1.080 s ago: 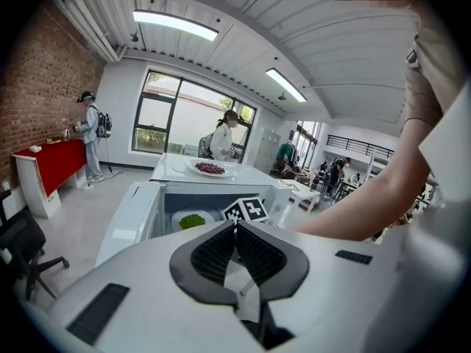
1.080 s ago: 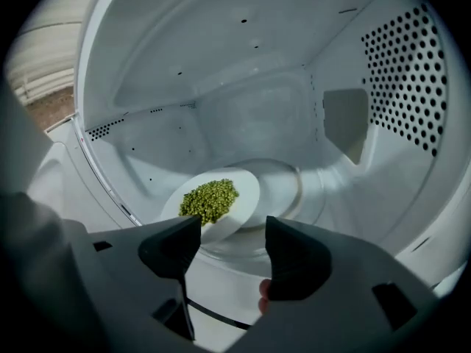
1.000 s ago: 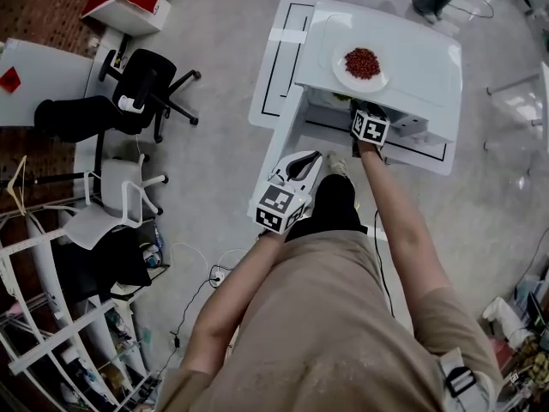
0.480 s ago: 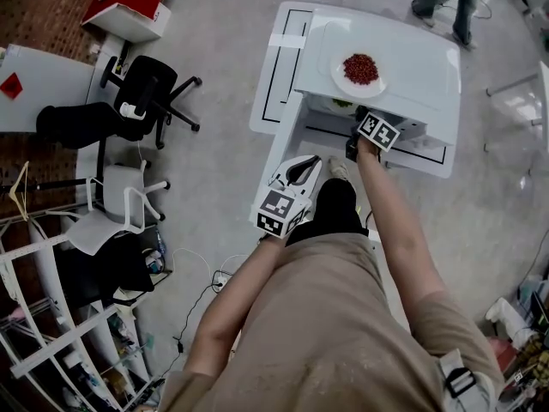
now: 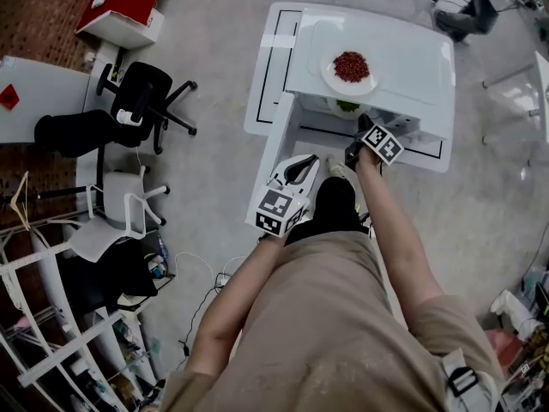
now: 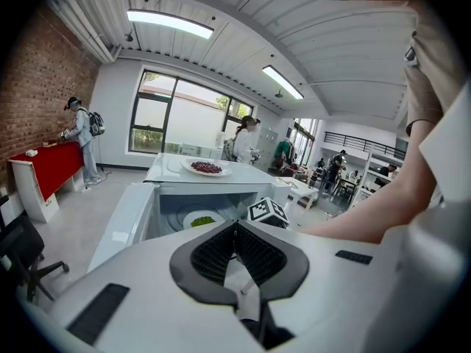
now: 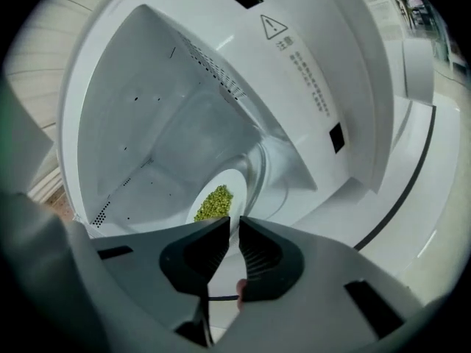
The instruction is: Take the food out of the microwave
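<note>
- The right tongs have just been clenched, apparently on the plate rim inside the microwave, for drawing the food out.
- The left tongs are held shut, empty, aside.

Warning triangle with exclamation mark on white front frame of microwave, at 1 o'clock from oven mouth. Just past it toward 4 o'clock: block of small print lines, too small to read. Black-and-white square code on right cube; same kind on left cube. Both patterns only, no letters. Red diamond sticker on grey tabletop, 9 o'clock edge of head view, nothing legible.
</note>
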A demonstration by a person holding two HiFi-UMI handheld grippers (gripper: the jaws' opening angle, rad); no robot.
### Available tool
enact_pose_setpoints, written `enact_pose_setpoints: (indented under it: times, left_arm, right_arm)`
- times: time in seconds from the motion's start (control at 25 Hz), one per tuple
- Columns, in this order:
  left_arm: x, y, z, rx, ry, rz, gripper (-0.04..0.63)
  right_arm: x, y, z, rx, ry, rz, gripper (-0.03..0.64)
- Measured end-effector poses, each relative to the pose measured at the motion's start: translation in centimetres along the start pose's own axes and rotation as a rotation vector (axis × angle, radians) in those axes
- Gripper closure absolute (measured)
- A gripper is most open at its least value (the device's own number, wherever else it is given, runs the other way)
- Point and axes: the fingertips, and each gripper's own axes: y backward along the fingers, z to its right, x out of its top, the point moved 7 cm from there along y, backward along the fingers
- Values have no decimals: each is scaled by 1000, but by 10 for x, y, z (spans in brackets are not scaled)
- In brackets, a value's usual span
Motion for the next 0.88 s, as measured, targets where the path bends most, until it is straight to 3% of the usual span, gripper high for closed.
enact_pose_setpoints:
  times: [0.08, 0.12, 0.16, 0.28, 0.48, 0.6, 0.72, 0.88]
  left_arm:
    - [0, -3, 2, -5, -3, -2, 586]
    - [0, -5, 2, -7, -4, -3, 586]
    - [0, -5, 3, -8, -5, -4, 586]
    - [1, -5, 3, -9, -8, -5, 586]
    - [0, -3, 1, -3, -5, -7, 586]
    - [-1, -5, 2, -6, -8, -9, 586]
    - [0, -7, 4, -13, -14, -9, 586]
    - [2, -9, 5, -19, -20, -8, 586]
  right_arm:
    - [-2, 0, 0, 29, -17, 4, 557]
    - [-3, -1, -1, 48, -29, 1, 457]
    - [-5, -2, -1, 62, -42, -7, 426]
    - [-9, -7, 1, 59, -89, -24, 425]
    - [-9, -7, 10, 59, -161, -21, 493]
    - [-5, -5, 8, 81, -198, -25, 569]
    - [-4, 0, 10, 97, -305, -14, 588]
    - [-9, 13, 11, 103, -346, 10, 591]
